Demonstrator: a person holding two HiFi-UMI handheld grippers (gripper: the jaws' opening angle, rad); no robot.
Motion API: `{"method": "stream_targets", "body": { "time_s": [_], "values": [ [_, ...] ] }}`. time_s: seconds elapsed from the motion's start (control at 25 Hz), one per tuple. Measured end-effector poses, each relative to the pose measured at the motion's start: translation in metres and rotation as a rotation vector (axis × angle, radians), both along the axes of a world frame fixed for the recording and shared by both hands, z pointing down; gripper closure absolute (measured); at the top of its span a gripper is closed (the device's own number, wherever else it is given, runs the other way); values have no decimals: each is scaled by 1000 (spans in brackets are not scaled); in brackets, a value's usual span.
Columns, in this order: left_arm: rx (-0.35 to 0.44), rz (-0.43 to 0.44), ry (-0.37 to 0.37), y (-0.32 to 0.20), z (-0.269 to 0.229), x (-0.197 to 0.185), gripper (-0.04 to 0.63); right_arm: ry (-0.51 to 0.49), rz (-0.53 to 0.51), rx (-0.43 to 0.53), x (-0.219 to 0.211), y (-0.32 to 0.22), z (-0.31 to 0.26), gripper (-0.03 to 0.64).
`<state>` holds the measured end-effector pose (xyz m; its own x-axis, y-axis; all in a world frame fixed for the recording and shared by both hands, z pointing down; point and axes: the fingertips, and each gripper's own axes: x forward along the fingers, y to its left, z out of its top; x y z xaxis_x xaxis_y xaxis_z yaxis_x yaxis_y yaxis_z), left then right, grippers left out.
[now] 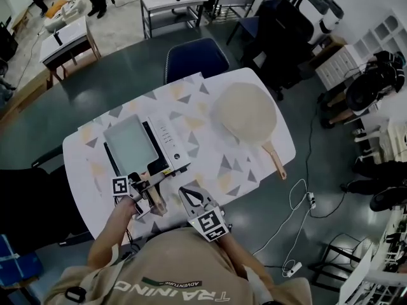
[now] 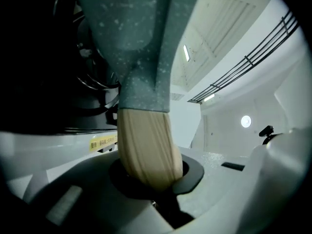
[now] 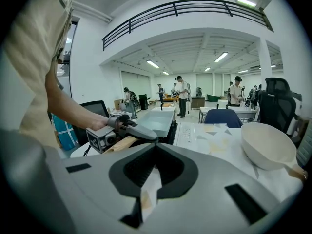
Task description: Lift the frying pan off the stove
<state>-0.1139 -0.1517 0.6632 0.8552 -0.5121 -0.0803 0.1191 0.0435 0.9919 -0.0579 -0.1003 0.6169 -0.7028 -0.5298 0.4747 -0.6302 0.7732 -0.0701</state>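
Note:
A square grey-green frying pan [image 1: 130, 145] sits on the black-and-white stove [image 1: 168, 143] on the table's left half. Its wooden handle [image 1: 154, 197] points toward me. My left gripper [image 1: 150, 187] is shut on that handle. In the left gripper view the wooden handle [image 2: 146, 150] fills the space between the jaws, with the speckled pan [image 2: 131, 43] rising above it. My right gripper [image 1: 189, 194] hovers just right of the handle, at the table's near edge. It is shut and holds nothing. In the right gripper view the right gripper [image 3: 153, 152] faces the left gripper [image 3: 122, 130] and the square pan [image 3: 158, 121].
A round cream pan [image 1: 248, 113] with a wooden handle [image 1: 275, 161] lies on the right half of the patterned tablecloth [image 1: 197, 138]. A blue chair [image 1: 194, 57] stands at the far edge. Cables run over the floor on the right. People stand far off in the hall.

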Motion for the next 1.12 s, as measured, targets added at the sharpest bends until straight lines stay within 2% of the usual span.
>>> {"method": "stream_targets", "body": {
  "time_s": [0.12,0.2,0.4,0.88,1.12],
  "values": [
    [-10,-44,4,-4,1,-1,575,-4,-31,2,-6,2,2,614],
    [1,-53,-23,-4,2,-1,576,-11,-52,8,-10,4,1,614],
    [-15,-35,-64,7,-4,1,575,-39,-75,18,-11,7,-4,614],
    [53,15,-144,40,-27,-2,554,-67,-118,21,-1,15,-6,614],
    [93,6,-112,44,-64,-4,545,-83,-137,50,-3,7,-18,614]
  ]
}}
